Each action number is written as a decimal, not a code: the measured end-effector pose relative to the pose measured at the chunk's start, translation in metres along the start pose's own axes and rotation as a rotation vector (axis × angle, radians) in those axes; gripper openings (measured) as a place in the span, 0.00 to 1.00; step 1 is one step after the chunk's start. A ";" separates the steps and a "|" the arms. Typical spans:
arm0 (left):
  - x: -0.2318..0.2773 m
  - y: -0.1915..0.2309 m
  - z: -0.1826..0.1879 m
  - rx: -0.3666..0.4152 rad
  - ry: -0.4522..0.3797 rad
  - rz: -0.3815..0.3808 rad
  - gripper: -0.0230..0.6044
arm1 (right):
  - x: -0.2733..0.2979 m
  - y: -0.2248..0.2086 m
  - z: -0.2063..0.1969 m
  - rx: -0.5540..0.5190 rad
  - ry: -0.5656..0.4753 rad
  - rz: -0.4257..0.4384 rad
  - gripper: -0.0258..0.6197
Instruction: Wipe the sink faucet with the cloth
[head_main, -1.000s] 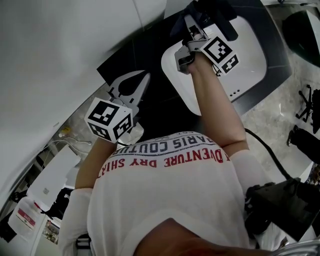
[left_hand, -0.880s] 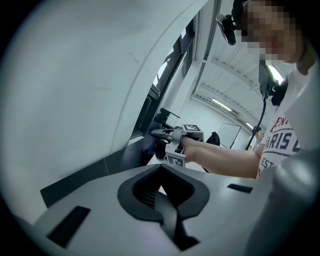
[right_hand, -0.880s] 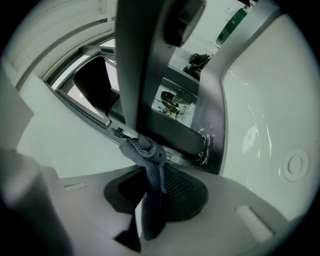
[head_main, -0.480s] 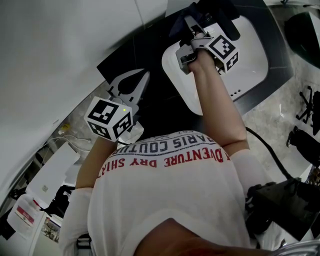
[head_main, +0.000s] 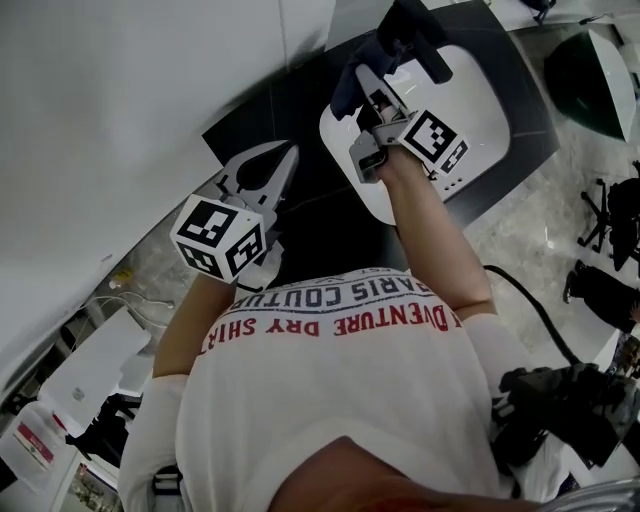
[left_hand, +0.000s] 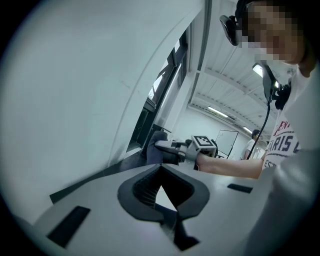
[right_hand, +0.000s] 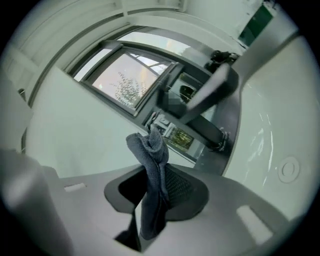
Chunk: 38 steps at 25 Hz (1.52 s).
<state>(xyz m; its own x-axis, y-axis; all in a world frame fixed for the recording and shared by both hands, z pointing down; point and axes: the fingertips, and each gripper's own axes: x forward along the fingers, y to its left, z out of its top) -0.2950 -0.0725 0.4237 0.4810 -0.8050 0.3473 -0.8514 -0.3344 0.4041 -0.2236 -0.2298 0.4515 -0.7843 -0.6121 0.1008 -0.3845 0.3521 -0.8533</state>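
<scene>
The dark faucet stands at the far rim of the white sink. My right gripper is shut on a dark blue-grey cloth, held just left of the faucet over the sink's left rim. In the right gripper view the cloth stands up bunched between the jaws of the right gripper, with the faucet a short way beyond and apart from it. My left gripper is shut and empty over the dark counter, left of the sink. The left gripper points toward the cloth.
The sink sits in a dark counter against a white wall. A window lies behind the faucet. A black cable and dark gear lie on the floor to the right. White boxes sit lower left.
My right gripper with the cloth has drawn back a little from the faucet toward the sink's left rim. The left gripper has stayed where it was.
</scene>
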 end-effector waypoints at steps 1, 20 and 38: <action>-0.006 -0.007 0.005 0.009 -0.021 -0.011 0.04 | -0.011 0.019 -0.005 -0.069 0.019 0.030 0.16; -0.084 -0.252 -0.028 0.075 -0.277 0.172 0.04 | -0.327 0.159 -0.045 -0.856 0.356 0.529 0.16; -0.037 -0.655 -0.150 0.078 -0.268 0.316 0.04 | -0.721 0.081 0.041 -0.880 0.515 0.597 0.16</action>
<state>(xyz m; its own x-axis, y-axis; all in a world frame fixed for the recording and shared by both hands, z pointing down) 0.2762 0.2494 0.2730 0.1307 -0.9695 0.2074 -0.9667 -0.0782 0.2436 0.3303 0.2110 0.2888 -0.9799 0.1018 0.1714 0.0648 0.9757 -0.2093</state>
